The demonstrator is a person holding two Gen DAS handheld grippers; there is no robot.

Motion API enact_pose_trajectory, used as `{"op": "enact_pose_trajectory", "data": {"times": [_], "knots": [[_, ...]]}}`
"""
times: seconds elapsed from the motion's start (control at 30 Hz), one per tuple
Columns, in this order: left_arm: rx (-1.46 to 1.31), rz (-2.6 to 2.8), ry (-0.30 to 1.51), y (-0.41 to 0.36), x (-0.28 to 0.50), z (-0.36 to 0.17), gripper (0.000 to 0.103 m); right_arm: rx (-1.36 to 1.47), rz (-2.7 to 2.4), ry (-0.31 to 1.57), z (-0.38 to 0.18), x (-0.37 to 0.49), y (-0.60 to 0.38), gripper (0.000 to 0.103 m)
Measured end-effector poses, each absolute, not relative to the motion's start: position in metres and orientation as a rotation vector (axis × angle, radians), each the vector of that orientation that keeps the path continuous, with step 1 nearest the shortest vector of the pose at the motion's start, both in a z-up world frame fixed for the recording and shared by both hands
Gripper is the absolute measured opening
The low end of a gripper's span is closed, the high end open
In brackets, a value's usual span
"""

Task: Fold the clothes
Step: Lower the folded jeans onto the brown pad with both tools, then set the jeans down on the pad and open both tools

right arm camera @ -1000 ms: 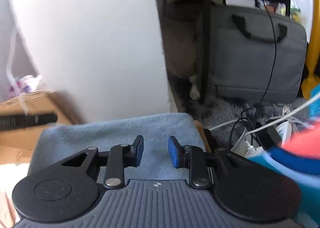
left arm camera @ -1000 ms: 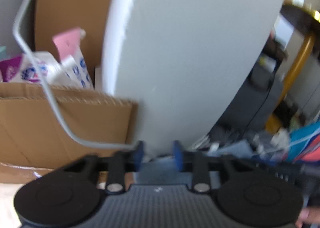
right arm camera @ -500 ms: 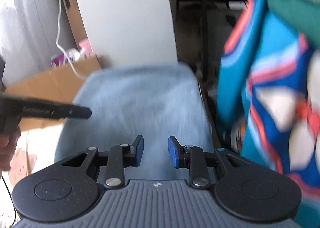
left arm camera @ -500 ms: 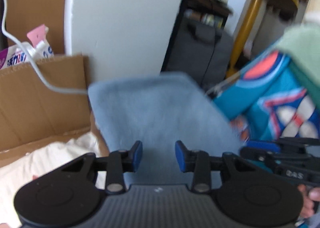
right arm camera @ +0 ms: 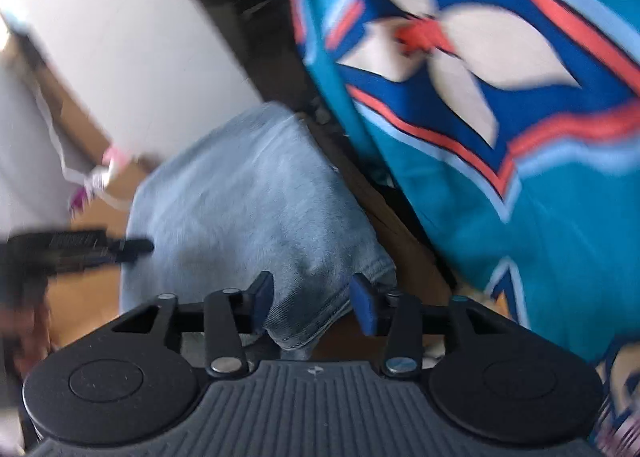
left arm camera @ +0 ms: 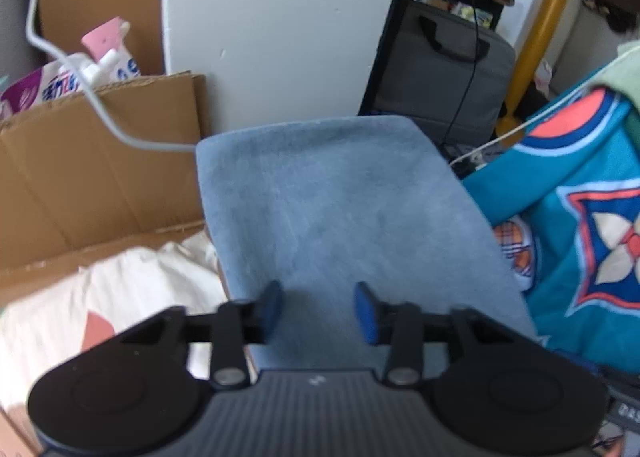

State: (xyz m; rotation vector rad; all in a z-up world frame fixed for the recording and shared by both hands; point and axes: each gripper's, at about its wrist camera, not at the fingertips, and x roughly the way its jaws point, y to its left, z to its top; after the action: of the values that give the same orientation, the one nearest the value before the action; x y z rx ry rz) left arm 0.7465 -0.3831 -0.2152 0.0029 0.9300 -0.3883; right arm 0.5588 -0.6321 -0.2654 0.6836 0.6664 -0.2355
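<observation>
Cardboard box holds packets. Left gripper over folded blue cloth, jaws apart, empty. Right gripper jaws apart astride the cloth's hem, not clamped.

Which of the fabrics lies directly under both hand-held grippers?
The plain light-blue cloth lies under both. The teal patterned garment hangs to its right, and the white fabric lies to its left.
</observation>
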Motion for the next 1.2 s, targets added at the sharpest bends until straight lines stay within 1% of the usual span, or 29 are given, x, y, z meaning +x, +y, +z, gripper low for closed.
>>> {"op": "enact_pose_trajectory", "data": {"times": [0.03, 0.13, 0.17, 0.2, 0.23, 0.37, 0.53, 0.57, 0.6, 0.63, 0.67, 0.77, 0.87, 0.93, 0.97, 1.0, 1.03, 1.07, 1.1, 1.17, 1.2], "knots": [[0.003, -0.386, 0.935, -0.383, 0.742, -0.215, 0.057, 0.738, -0.246, 0.658, -0.269, 0.555, -0.635, 0.054], [0.016, -0.375, 0.952, -0.380, 0.726, -0.216, 0.059, 0.902, -0.274, 0.631, -0.281, 0.544, -0.643, 0.056], [0.017, -0.370, 0.959, -0.379, 0.721, -0.217, 0.060, 0.952, -0.276, 0.621, -0.289, 0.540, -0.645, 0.058], [0.012, -0.364, 0.969, -0.377, 0.717, -0.219, 0.060, 1.002, -0.276, 0.611, -0.296, 0.537, -0.648, 0.062], [0.007, -0.353, 0.981, -0.374, 0.713, -0.222, 0.061, 1.049, -0.273, 0.601, -0.303, 0.535, -0.650, 0.064], [-0.030, -0.314, 1.034, -0.364, 0.706, -0.238, 0.061, 1.183, -0.234, 0.558, -0.316, 0.536, -0.657, 0.065], [-0.138, -0.316, 1.055, -0.352, 0.698, -0.248, 0.061, 1.287, -0.162, 0.503, -0.322, 0.547, -0.657, 0.065], [-0.154, -0.319, 1.055, -0.352, 0.697, -0.249, 0.061, 1.286, -0.167, 0.506, -0.322, 0.549, -0.657, 0.059], [-0.169, -0.322, 1.054, -0.351, 0.696, -0.249, 0.061, 1.287, -0.168, 0.510, -0.323, 0.550, -0.657, 0.040], [-0.185, -0.325, 1.053, -0.351, 0.695, -0.249, 0.060, 1.286, -0.170, 0.517, -0.324, 0.550, -0.657, 0.026], [-0.198, -0.333, 1.052, -0.351, 0.694, -0.248, 0.060, 1.286, -0.165, 0.517, -0.324, 0.549, -0.657, 0.023], [-0.230, -0.352, 1.051, -0.352, 0.692, -0.249, 0.062, 1.274, -0.153, 0.498, -0.324, 0.547, -0.655, 0.021], [-0.269, -0.357, 1.058, -0.351, 0.692, -0.253, 0.066, 1.276, -0.152, 0.498, -0.323, 0.547, -0.652, 0.021], [-0.297, -0.359, 1.066, -0.351, 0.692, -0.257, 0.066, 1.278, -0.152, 0.499, -0.322, 0.547, -0.652, 0.023], [-0.308, -0.360, 1.072, -0.350, 0.692, -0.259, 0.066, 1.281, -0.153, 0.502, -0.322, 0.548, -0.651, 0.027], [-0.314, -0.363, 1.079, -0.350, 0.692, -0.262, 0.066, 1.286, -0.152, 0.504, -0.322, 0.546, -0.652, 0.028], [-0.318, -0.366, 1.086, -0.349, 0.692, -0.264, 0.062, 1.290, -0.149, 0.499, -0.323, 0.546, -0.653, 0.029], [-0.321, -0.370, 1.093, -0.349, 0.691, -0.266, 0.056, 1.292, -0.146, 0.493, -0.323, 0.544, -0.654, 0.034], [-0.320, -0.367, 1.097, -0.348, 0.691, -0.266, 0.055, 1.294, -0.144, 0.486, -0.324, 0.541, -0.655, 0.038], [-0.328, -0.374, 1.091, -0.344, 0.690, -0.265, 0.043, 1.304, -0.143, 0.461, -0.324, 0.535, -0.660, 0.041], [-0.336, -0.380, 1.092, -0.342, 0.690, -0.263, 0.040, 1.317, -0.149, 0.445, -0.324, 0.531, -0.662, 0.045]]}}
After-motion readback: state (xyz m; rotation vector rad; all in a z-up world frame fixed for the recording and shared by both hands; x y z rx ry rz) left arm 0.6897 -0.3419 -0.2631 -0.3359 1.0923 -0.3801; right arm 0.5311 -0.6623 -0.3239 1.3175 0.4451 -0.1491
